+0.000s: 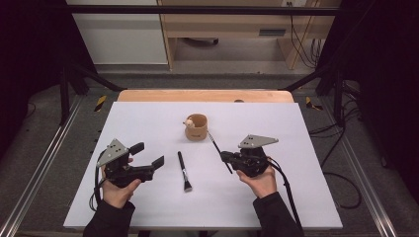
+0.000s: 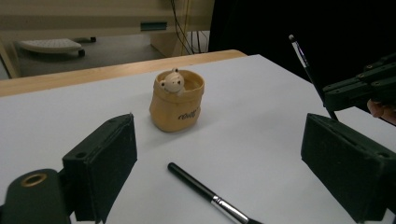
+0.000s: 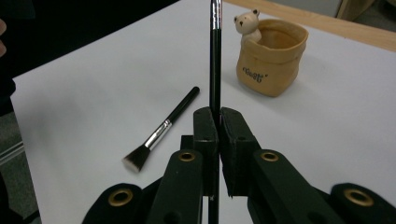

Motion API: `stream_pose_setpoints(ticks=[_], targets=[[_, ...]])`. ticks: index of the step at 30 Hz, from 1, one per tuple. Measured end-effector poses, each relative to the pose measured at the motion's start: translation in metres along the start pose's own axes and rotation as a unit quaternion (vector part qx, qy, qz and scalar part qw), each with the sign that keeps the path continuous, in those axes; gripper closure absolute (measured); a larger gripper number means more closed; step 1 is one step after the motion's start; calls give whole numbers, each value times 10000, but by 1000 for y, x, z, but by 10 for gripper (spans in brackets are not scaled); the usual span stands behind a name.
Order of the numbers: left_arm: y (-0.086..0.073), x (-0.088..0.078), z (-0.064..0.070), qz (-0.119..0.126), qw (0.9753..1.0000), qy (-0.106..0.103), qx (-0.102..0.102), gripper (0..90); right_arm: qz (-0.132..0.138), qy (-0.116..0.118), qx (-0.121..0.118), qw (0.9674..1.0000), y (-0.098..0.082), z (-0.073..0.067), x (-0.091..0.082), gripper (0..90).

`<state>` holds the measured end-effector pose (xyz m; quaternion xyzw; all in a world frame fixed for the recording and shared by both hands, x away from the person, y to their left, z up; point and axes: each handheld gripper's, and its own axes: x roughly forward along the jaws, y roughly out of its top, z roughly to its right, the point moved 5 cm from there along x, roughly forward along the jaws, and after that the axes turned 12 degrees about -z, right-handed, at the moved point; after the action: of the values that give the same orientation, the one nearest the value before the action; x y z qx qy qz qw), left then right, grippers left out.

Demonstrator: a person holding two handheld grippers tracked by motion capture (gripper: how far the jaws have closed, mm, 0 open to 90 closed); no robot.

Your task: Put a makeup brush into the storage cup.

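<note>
Pinching a thin black pencil-like stick [image 3: 215,70] between its pressed-together jaws, the right claw [image 1: 227,157] is hovering over the white surface [image 1: 296,197] to the right of the tan bear-faced cup [image 1: 196,127], the stick angling up toward the cup. The left claw [image 1: 148,155] is standing spread and holding nothing, just left of the black makeup brush [image 1: 184,172], which is lying flat on the surface between the two claws, bristles toward the person.

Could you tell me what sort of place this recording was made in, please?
Probably a lab recording rig: a white-covered table inside a black metal frame, loose cables on a grey floor, and handheld grippers, the left gripper and the right gripper.
</note>
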<state>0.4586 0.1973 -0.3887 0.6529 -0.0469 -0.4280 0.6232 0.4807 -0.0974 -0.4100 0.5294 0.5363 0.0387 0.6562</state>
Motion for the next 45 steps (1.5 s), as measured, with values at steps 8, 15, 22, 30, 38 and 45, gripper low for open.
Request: stream_pose_setpoints(ticks=[8, 15, 22, 30, 38, 45], targets=[[17, 9, 13, 140, 9998, -140, -2, 99, 275, 81, 3, 9996, 5, -7, -3, 858], [27, 21, 26, 210, 9994, -285, -21, 100, 426, 158, 32, 9990, 6, -12, 0, 858], [32, 31, 35, 237, 9989, -396, -61, 103, 521, 210, 46, 9984, 6, -15, 4, 858], [37, 42, 45, 247, 9982, -530, -100, 115, 644, 247, 30, 9976, 6, -19, 6, 859], [39, 53, 55, 241, 9968, -721, -233, 125, 781, 290, 85, 9965, 4, -21, 9, 859], [39, 62, 62, 225, 9958, -833, -314, 146, 852, 346, 109, 9957, 5, -23, 10, 859]])
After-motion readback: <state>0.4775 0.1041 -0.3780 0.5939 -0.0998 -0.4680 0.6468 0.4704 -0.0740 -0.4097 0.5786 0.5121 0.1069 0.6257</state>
